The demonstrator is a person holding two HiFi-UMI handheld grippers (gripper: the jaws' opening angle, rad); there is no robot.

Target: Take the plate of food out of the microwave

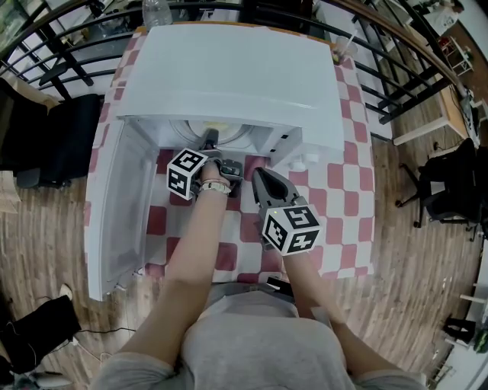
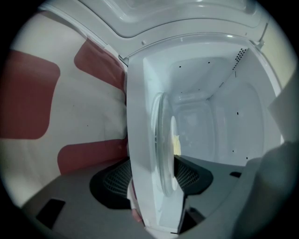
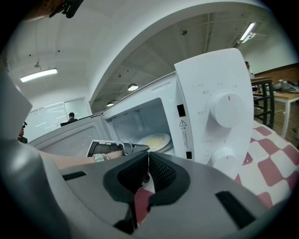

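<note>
Plate (image 3: pixel 154 140): inside the open microwave (image 1: pixel 229 76), carrying pale yellow food.
My left claw (image 2: pixel 154 179): spread at the cavity mouth by the plate's near rim, nothing pinched.
My right claw (image 3: pixel 148 170): pressed together, empty, outside.
Handling: probably stiff, slick, breakable; I'd pinch the near rim and keep it level.

The table (image 1: pixel 345 190) is covered in red-and-white checks. 1 white microwave (image 1: pixel 229 76) stands on it, its door swung open to the left; 1 clear bottle (image 1: pixel 156 11) stands at the far edge.
</note>
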